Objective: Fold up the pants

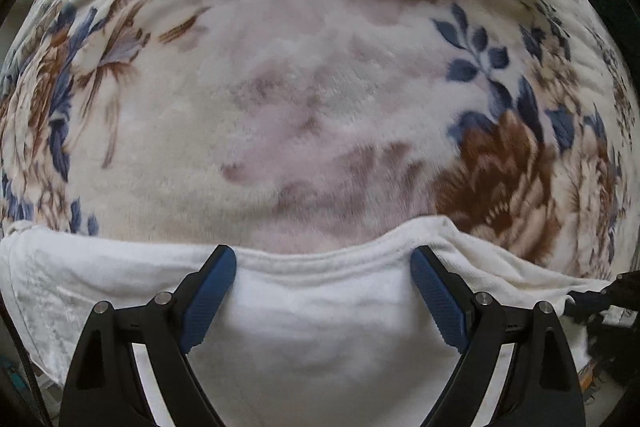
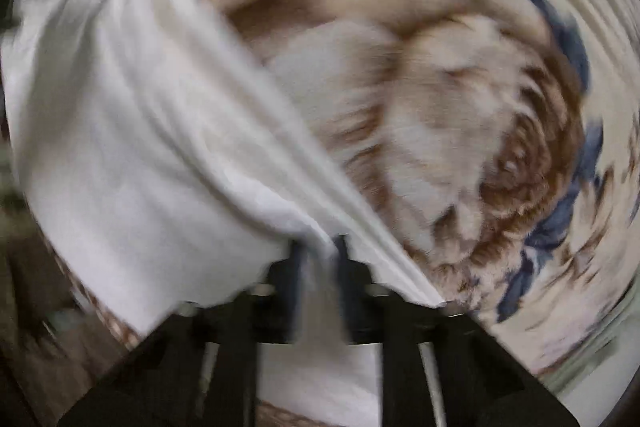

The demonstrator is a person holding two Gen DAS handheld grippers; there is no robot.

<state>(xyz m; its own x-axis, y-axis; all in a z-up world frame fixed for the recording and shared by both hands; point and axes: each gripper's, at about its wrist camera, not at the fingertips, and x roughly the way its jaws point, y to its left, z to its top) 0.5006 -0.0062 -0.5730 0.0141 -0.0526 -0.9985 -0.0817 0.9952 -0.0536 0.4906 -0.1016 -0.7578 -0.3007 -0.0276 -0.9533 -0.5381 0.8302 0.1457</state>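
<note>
My left claw [image 1: 323,267] hangs open over the pants' [image 1: 312,311] edge low in frame, bare blanket [image 1: 280,87] beyond, while my right claw [image 2: 320,247] pinches their bunched edge.

pants [image 1: 312,307] on blanket [image 1: 320,87], near edge

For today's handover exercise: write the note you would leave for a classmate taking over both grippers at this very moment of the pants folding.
Left gripper: open, jaws wide, over the white pants, gripping nothing.
Right gripper: shut on a bunched edge of the pants; that view is blurred.
Pants lie on the flowered blanket, one edge running straight across it.
Done: right side gripped.
Left: probably grip with the left too, carry the cloth over, lay it flat, finish folding. How many folds are made, I cannot tell.
</note>
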